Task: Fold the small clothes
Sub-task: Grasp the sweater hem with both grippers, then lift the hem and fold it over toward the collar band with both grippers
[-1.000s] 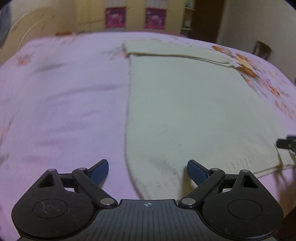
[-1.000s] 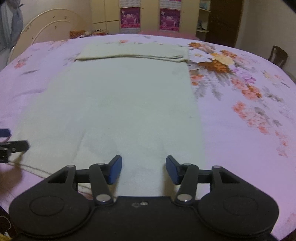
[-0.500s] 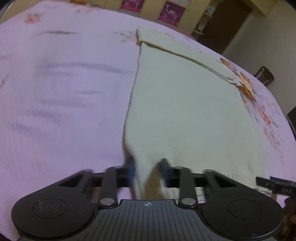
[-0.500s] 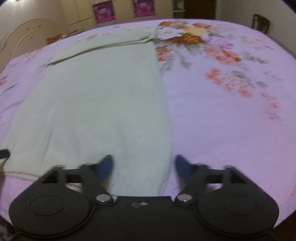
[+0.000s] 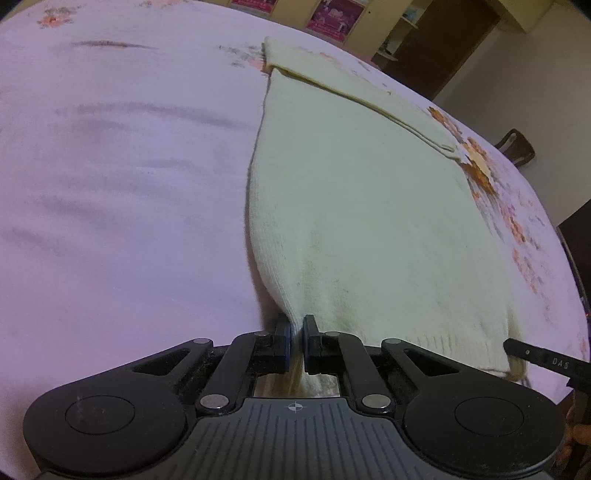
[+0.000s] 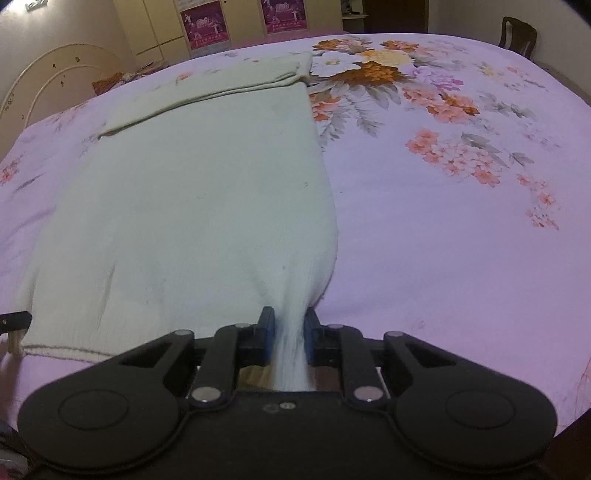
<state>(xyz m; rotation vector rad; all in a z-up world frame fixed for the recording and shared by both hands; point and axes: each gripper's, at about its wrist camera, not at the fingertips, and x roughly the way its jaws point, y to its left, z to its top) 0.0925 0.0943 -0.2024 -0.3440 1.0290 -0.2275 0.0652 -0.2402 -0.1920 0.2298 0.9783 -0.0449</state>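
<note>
A cream knit garment lies flat on a pink flowered bedspread, its far end folded over. My left gripper is shut on the garment's near left corner, which bunches between the pads. My right gripper is shut on the near right corner of the same garment, the fabric pinched into a narrow bundle. The right gripper's tip shows at the right edge of the left wrist view. The left gripper's tip shows at the left edge of the right wrist view.
The bedspread has orange and pink flowers to the right of the garment. A cream headboard stands at the far left. A dark chair and a dark doorway are beyond the bed.
Both grippers were open over the garment's near edge. They have closed on its two near corners, and the fabric there now bunches and lifts slightly.
</note>
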